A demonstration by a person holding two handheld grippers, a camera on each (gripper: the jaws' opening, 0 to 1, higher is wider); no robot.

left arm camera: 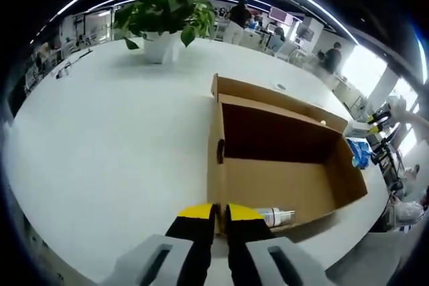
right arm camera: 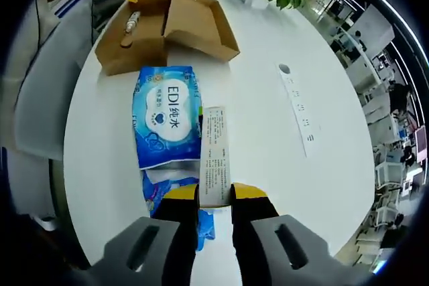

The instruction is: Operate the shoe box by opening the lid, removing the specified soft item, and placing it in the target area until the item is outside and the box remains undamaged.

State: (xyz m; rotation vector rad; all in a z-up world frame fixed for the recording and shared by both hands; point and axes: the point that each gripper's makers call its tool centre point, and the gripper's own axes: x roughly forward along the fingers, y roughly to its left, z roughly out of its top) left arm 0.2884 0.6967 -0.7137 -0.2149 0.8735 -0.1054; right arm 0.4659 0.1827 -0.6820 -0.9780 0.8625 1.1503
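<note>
So the wipes pack [right arm camera: 166,124] is out of the shoe box [right arm camera: 161,28] and lying flat on the tabletop [right arm camera: 268,132], dead ahead of my right gripper [right arm camera: 214,195], long axis pointing away toward the box. My right jaws are pinching the near end of its white label strip [right arm camera: 215,155], so right is the nearer one. My left gripper [left arm camera: 220,213] sits at the open box's near wall, jaws nearly pressed together; can't tell if they're nipping the cardboard. A small bottle [left arm camera: 276,217] is lying inside.
</note>
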